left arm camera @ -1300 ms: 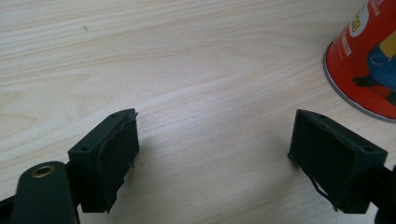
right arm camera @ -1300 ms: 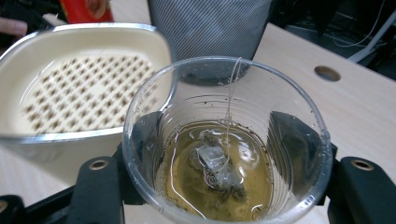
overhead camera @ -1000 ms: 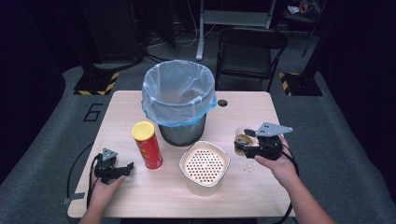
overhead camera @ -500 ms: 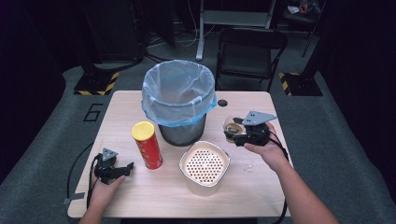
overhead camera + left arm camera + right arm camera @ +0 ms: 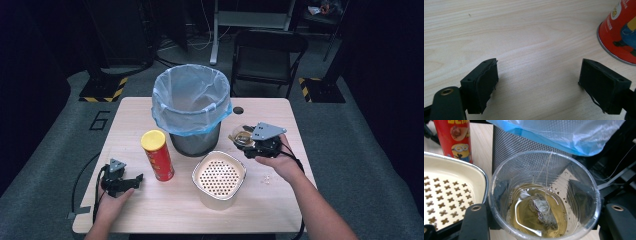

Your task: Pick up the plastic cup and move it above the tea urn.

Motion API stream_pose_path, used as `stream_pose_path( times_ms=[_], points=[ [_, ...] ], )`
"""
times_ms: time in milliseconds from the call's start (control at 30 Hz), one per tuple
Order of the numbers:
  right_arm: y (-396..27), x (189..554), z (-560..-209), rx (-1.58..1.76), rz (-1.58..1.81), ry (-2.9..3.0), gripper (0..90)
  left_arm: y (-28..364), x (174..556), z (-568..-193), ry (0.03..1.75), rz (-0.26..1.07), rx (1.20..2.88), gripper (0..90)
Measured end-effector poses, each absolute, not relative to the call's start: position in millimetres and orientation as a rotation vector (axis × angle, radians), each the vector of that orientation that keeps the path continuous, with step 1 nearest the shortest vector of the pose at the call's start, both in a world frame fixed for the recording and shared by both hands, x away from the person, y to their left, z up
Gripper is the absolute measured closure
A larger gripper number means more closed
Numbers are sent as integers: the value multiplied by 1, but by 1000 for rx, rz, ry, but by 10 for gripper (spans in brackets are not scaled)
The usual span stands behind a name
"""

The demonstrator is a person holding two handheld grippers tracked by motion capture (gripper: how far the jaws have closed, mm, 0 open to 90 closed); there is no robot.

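My right gripper (image 5: 246, 141) is shut on a clear plastic cup (image 5: 544, 197) that holds yellowish tea and a tea bag (image 5: 541, 209). The cup (image 5: 242, 136) hangs upright just right of the mesh bin (image 5: 192, 111), which is lined with a blue bag. A cream strainer basket (image 5: 219, 178) stands in front of the bin, below and left of the cup. My left gripper (image 5: 131, 181) rests open on the table near its front left, jaws wide with bare wood between them (image 5: 539, 75). A red chip can (image 5: 157, 155) with a yellow lid stands just right of it.
The wooden table (image 5: 150, 210) has a small dark hole (image 5: 238, 109) behind the cup. A few crumbs (image 5: 268, 177) lie by the right hand. A black chair (image 5: 270, 55) stands behind the table. The left gripper's cable (image 5: 82, 172) trails off the left edge.
My right gripper has carried the cup leftward and a little away, from the table's right side to beside the bin. The left gripper has stayed put.
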State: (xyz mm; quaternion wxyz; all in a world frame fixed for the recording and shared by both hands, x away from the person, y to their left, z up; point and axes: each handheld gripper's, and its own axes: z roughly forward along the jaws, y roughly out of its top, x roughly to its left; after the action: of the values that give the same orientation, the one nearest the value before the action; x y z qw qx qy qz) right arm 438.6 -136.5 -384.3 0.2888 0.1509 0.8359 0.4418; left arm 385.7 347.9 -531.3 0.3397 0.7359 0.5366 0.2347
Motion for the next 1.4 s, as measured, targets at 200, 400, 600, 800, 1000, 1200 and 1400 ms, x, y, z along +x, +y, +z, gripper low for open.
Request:
stream_pose_path(
  times_ms=[200,400,600,800,1000,1200,1400],
  points=[
    [-131,432,-385,323,1127,2228,358,348,386,-531,1397,608,1914,150],
    [-126,428,-389,277,1110,2229,357,348,386,-531,1394,612,1918,150],
    [-123,427,-393,257,1104,2230,357,348,386,-531,1393,613,1920,150],
    [-121,424,-393,237,1083,2217,357,348,386,-531,1392,614,1921,150],
    [-115,419,-396,173,1025,2207,356,348,386,-531,1391,614,1920,150],
    [-110,418,-400,133,988,2198,356,348,386,-531,1393,613,1924,150],
    [-106,414,-401,75,898,2136,359,348,386,-531,1392,614,1921,150]
  ],
)
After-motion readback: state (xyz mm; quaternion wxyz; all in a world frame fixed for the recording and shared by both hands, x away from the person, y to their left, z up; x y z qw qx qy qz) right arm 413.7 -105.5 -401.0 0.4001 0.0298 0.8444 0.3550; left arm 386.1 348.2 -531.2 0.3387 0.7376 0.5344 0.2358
